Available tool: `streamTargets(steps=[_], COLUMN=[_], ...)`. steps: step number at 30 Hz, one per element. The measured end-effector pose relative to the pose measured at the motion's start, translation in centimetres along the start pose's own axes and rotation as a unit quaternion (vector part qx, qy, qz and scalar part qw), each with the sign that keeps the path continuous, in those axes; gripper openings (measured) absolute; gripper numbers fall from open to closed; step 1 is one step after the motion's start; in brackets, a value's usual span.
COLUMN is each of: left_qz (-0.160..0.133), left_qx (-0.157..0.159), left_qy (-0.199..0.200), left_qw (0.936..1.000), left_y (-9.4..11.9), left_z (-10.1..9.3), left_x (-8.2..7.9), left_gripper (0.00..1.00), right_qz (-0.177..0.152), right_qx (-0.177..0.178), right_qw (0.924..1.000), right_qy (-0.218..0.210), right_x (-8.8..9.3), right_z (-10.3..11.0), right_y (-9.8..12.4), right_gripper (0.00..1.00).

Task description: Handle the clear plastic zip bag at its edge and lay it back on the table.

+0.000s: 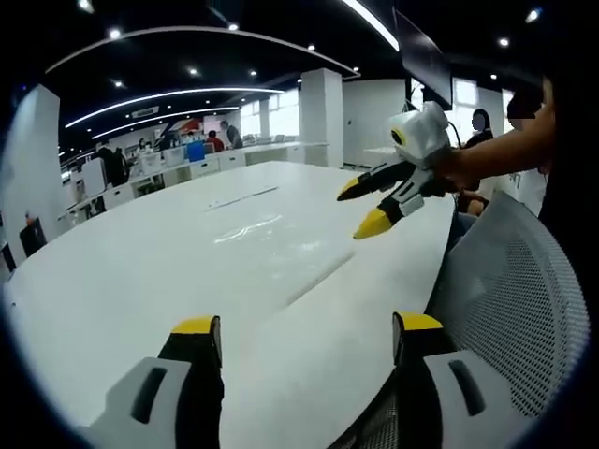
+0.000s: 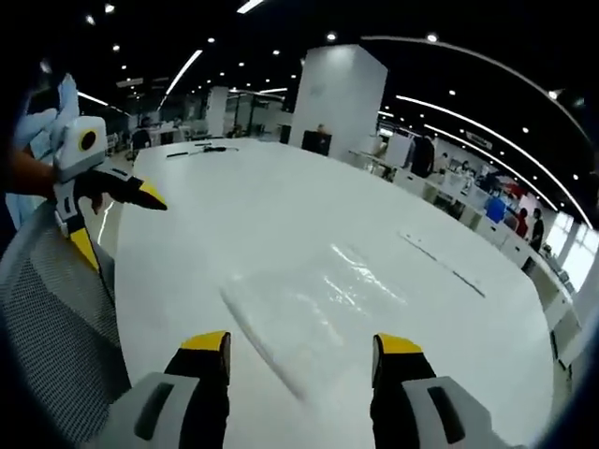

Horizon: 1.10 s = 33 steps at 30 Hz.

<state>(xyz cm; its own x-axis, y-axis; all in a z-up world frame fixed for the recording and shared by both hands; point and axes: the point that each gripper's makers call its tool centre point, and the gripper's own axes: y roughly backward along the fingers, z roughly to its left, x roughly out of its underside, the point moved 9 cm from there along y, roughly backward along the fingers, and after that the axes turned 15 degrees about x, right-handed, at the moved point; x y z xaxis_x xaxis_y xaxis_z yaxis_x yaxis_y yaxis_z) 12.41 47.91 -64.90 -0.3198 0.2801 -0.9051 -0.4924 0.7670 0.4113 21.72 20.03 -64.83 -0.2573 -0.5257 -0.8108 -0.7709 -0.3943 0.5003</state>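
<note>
- Left gripper view: left gripper (image 1: 307,339) hangs wide and empty over the white table (image 1: 122,271); the clear zip bag (image 1: 267,245) lies flat ahead, with the right gripper (image 1: 363,207) spread above the table's edge.
- Right gripper view: right gripper (image 2: 299,355) gapes just short of the bag (image 2: 318,309).

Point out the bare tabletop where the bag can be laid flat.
The clear zip bag already lies mid-table. Bare white surface runs beyond it toward the far edge and between it and the mesh chair. Crowding: none visible nearby.
</note>
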Motion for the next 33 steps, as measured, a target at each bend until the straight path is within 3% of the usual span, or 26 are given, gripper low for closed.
streamTargets(steps=[11, 15, 21, 33], left_qz=[-0.005, -0.004, -0.009, -0.009], left_qx=[-0.006, -0.007, -0.008, -0.007], left_qy=[-0.006, -0.007, -0.005, -0.004], left_qw=[1.0000, 0.9999, 0.9999, 0.9999], left_y=[0.0, 0.0, 0.1, 0.3], left_z=[-0.2, -0.1, -0.1, 0.5], left_x=[-0.5, -0.5, -0.6, 0.0], left_gripper=[0.81, 0.81, 0.81, 0.82], right_qz=[-0.013, 0.004, 0.012, -0.010], right_qx=[0.019, 0.028, 0.038, 0.040], right_qw=[0.9997, 0.9995, 0.9988, 0.9978], right_qy=[-0.012, -0.012, -0.027, -0.052], right_x=[0.2, 0.9, 2.4, 4.6], right_z=[-1.6, -2.2, -2.8, -2.9], right_y=[2.8, 3.3, 4.4, 6.3], right_gripper=[0.80, 0.85, 0.87, 0.94])
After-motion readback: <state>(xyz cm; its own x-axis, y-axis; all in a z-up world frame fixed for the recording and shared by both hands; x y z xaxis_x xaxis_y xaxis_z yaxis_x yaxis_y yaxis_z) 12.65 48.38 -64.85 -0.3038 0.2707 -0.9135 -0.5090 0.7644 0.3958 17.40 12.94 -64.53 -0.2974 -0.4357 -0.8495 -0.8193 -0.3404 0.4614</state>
